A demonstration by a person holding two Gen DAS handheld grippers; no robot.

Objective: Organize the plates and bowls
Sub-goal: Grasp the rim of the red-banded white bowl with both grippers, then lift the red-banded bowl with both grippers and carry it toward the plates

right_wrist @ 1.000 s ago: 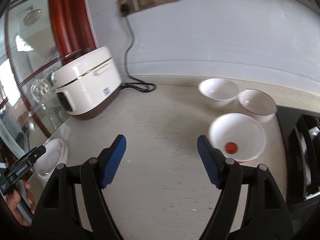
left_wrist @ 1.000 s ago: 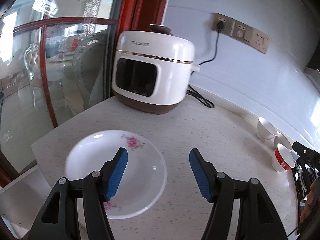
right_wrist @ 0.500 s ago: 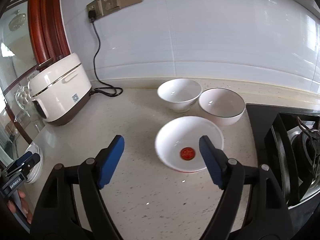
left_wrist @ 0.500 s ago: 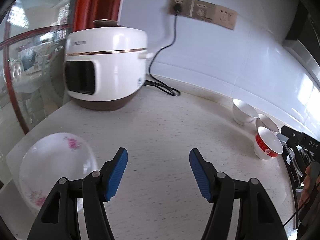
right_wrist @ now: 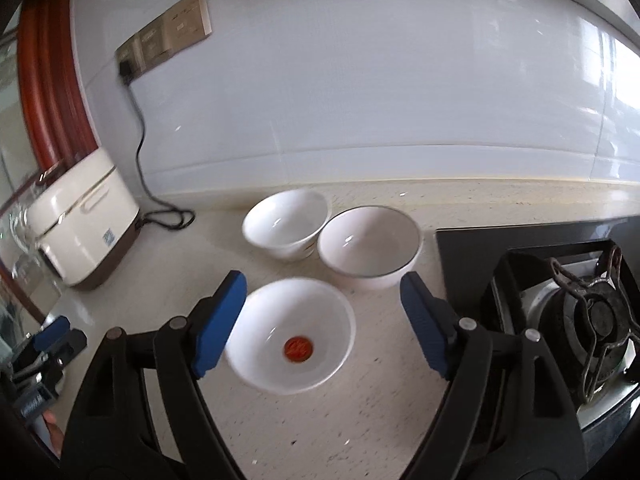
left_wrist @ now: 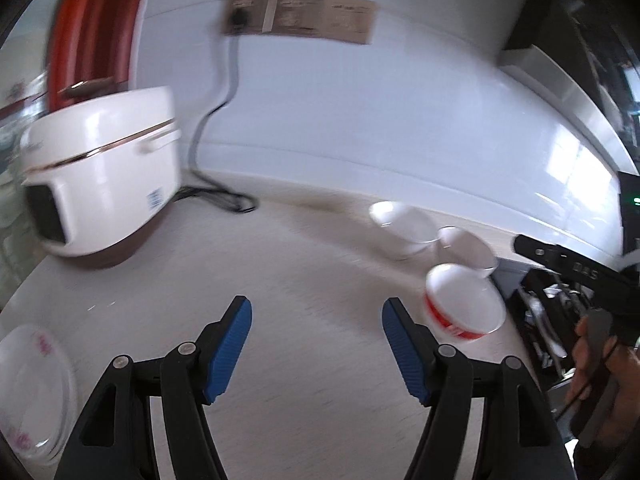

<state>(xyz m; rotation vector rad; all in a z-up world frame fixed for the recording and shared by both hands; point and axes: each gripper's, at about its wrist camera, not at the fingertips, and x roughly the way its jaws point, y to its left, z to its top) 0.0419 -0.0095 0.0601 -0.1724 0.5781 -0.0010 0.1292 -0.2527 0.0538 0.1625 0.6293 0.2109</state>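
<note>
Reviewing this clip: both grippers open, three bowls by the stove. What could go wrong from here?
1. The right gripper is open over the red-marked bowl, with its left finger right at the rim; closing off-centre could tip it.
2. The plain white bowl and dark-rimmed bowl sit close together near the stove; a nudge may knock them together.
3. The left wrist view is blurred, suggesting the left gripper is swinging fast toward the bowls.

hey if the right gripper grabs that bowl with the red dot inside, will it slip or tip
The red-dot bowl looks like glossy glazed ceramic, so probably slippery and breakable. Its flared, thin rim suggests a one-sided pinch by the right gripper could tilt it.
</note>
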